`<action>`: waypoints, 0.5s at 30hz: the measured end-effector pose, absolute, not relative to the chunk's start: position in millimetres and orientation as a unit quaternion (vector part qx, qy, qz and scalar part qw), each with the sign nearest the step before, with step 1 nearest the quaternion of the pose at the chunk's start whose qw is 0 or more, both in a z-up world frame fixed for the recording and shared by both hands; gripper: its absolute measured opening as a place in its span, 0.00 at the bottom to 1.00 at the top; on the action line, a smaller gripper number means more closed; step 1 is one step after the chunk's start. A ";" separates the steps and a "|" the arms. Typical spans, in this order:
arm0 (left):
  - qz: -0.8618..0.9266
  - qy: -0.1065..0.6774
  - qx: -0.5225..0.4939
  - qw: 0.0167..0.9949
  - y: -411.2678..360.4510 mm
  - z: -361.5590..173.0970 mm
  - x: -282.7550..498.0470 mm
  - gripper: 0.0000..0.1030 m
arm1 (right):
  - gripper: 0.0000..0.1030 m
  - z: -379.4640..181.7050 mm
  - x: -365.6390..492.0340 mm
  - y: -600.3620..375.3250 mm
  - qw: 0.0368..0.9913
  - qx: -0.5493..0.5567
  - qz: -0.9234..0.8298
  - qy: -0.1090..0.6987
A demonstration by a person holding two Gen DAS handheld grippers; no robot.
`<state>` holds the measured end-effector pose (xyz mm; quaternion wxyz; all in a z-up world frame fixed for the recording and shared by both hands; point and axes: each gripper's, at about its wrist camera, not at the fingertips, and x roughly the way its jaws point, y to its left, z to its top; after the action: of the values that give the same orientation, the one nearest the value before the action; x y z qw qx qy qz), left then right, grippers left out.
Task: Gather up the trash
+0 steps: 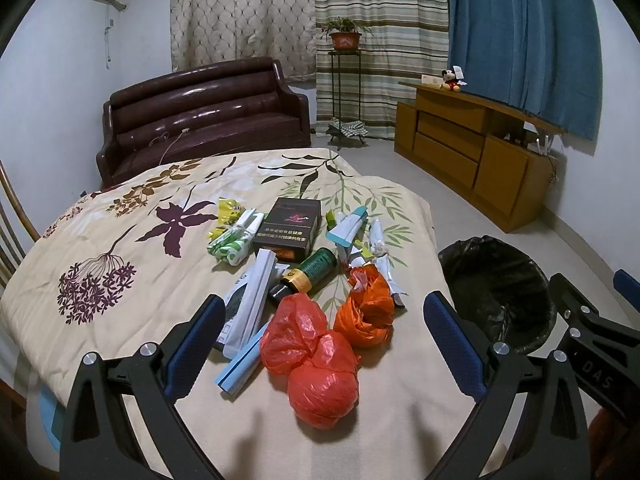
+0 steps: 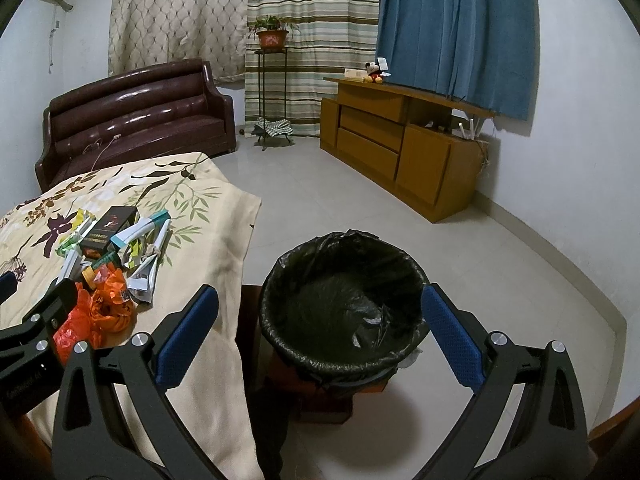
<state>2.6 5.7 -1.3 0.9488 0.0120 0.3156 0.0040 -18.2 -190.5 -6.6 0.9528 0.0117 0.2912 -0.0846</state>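
Trash pile (image 1: 304, 272) heaped mid-table on the floral cloth (image 1: 120, 216), none collected. Bin (image 2: 344, 300) on the floor just right of the table, apparently holding only its liner. Left gripper (image 1: 324, 336) spread wide over red bag (image 1: 316, 364), gripping nothing. Right gripper (image 2: 320, 332) equally wide above the bin, unladen.

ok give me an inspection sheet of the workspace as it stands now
surface: table under a floral cloth, trash piled near its right side
job's things: red plastic bag nearest, orange bag, dark carton, green bottle, paper wrappers; black-lined bin on the floor beside the table, no trash seen in it
clutter: nothing seen apart from the trash
grippers: left tool open, over the red bag; right tool open, over the bin, holding nothing
cables: white cable on the sofa
surroundings: brown sofa, wooden cabinet, plant on a stand, curtains
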 end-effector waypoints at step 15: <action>0.004 0.317 0.014 0.948 4.8 -3.4 1.6 0.94 | 0.96 -7.5 -17.5 -191.0 0.952 0.012 -0.085 0.293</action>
<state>1.6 4.8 -3.4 0.9482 0.0136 0.3174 0.0036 -17.5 -191.0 -7.5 0.9522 0.0118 0.2933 -0.0850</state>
